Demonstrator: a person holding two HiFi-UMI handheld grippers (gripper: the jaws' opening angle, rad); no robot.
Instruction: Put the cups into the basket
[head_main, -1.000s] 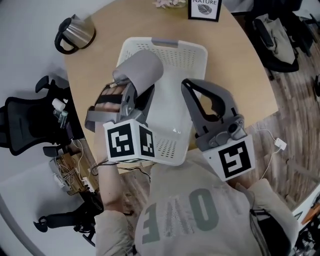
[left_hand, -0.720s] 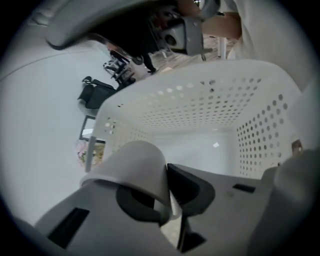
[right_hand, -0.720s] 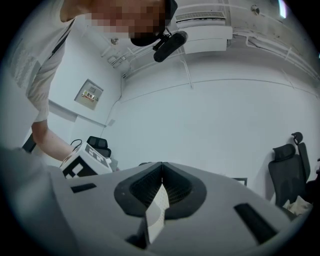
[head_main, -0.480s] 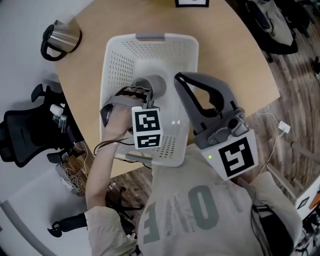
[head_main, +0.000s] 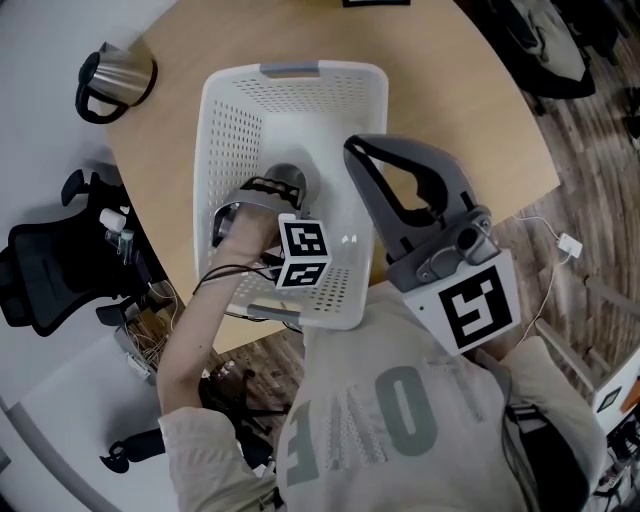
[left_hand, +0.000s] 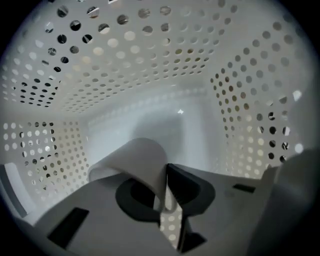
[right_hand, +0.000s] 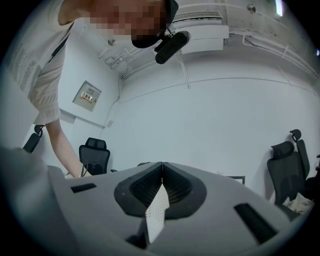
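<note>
1. My head view is bright, evenly lit and sharp, with soft shadows.
2. Both my gripper views bend strongly and go black at the corners.
3. Inside the basket (left_hand: 150, 75) the light is dimmer and bluish, and the near jaws blur.

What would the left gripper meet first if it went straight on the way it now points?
Probably the floor of the basket: the left gripper, shut on the grey cup, points down into it, nothing else between. Depth is hard to judge.
</note>
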